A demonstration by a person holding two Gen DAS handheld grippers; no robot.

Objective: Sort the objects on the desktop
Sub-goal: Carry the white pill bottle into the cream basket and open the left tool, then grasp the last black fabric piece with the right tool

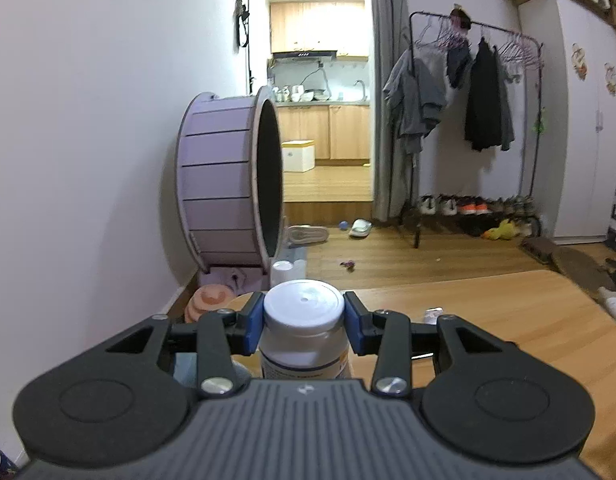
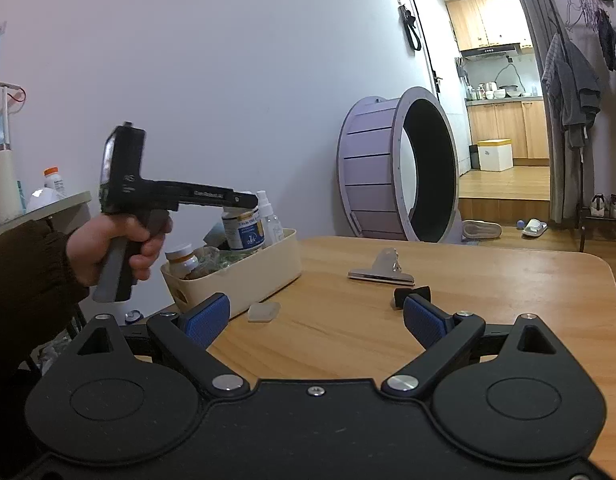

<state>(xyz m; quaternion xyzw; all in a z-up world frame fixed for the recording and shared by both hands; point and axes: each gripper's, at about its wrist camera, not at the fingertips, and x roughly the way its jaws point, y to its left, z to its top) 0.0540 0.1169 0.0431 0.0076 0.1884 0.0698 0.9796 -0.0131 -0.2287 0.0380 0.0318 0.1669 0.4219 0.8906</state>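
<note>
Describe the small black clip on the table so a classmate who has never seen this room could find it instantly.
Start at the wooden table. Near its middle lies a large silver bulldog clip; the small black clip sits just in front of it. It is the only black item there, far smaller than the silver clip.

I am seeing 2 pill bottles, 1 spray bottle, 1 bin, 2 clips, 1 eraser.

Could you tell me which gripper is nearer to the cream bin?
Left. The left gripper holds a bottle over the cream bin; the right gripper hangs open beside it, above the table.
</note>
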